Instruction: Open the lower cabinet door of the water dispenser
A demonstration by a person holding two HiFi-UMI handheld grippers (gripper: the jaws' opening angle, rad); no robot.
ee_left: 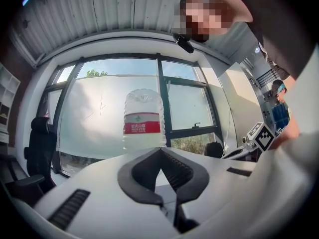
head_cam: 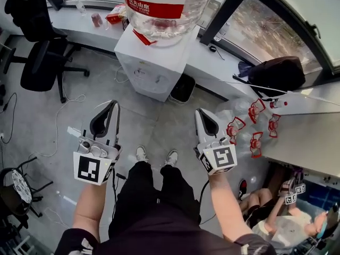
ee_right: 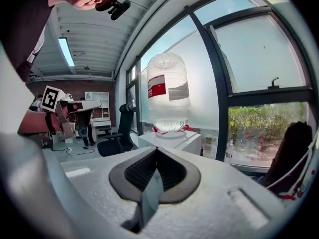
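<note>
The white water dispenser (head_cam: 154, 62) stands against the window ledge with a big clear bottle (head_cam: 159, 4) on top. Its front face is steeply foreshortened, so the lower door is hard to make out. My left gripper (head_cam: 114, 105) and right gripper (head_cam: 198, 112) hang side by side over the floor, short of the dispenser, both pointing at it. Each has its jaws shut with nothing between them. In the left gripper view the bottle (ee_left: 143, 118) rises above the shut left gripper (ee_left: 159, 151). In the right gripper view the bottle (ee_right: 168, 93) and dispenser top (ee_right: 172, 139) lie beyond the shut right gripper (ee_right: 157, 151).
A black bin (head_cam: 183, 88) sits right of the dispenser. A black office chair (head_cam: 45, 57) stands at the left, with cables on the floor. Several empty bottles with red handles (head_cam: 249, 126) lie at the right, a dark bag (head_cam: 276, 73) on the ledge, a seated person (head_cam: 287, 222) lower right.
</note>
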